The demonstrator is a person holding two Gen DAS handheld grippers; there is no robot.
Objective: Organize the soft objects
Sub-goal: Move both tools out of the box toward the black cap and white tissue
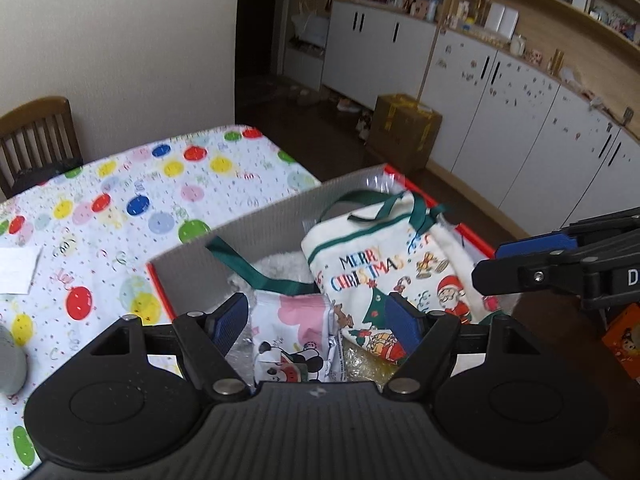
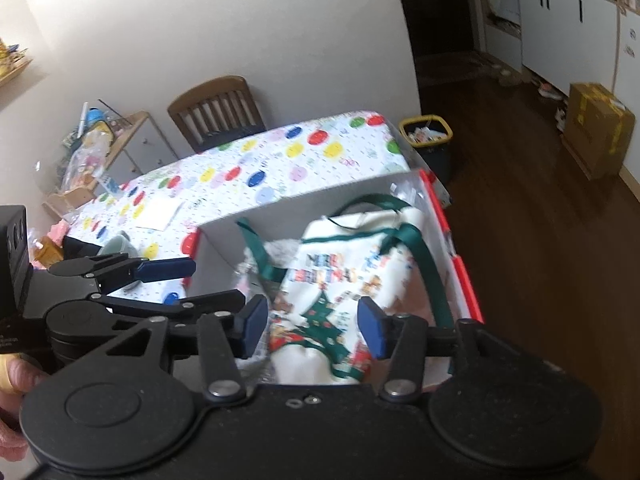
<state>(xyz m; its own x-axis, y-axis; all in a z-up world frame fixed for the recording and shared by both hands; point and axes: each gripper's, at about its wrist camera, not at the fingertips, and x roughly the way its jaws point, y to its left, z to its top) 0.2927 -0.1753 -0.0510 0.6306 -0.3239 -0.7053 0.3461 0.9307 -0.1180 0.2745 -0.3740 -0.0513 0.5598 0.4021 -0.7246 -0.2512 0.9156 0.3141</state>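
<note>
A box (image 1: 256, 220) with grey walls and a red rim is sitting on the bench (image 1: 120, 200), at the edge nearest the floor. The bench is wearing a white cloth with lots of bright dots.

A cloth bag (image 1: 372, 264) is lying inside the box. It is white with green straps, and it is showing a Santa, a green tree and the words MERRY CHRISTMAS. In the left wrist view it is filling the 3 o'clock side of the box. A soft packet (image 1: 292, 332) with pink shapes and a little panda is lying at 9 o'clock from the bag, touching it. Something white and fluffy (image 1: 280, 264) is peeking out behind the packet, at 12 o'clock from it.

The left claw (image 1: 320, 320) is hanging over the box with its blue pads spread wide apart. The packet and a corner of the bag are showing between the pads, but the pads are not squeezing them.

The right claw (image 2: 312, 326) is also hanging over the box, above the bag. Its pads are spread apart and are not pinching anything.

A brown chair (image 2: 218, 110) is standing at 12 o'clock behind the bench, and a brown carton (image 1: 404, 128) is sitting on the floor by the white cupboards (image 1: 500, 120)
</note>
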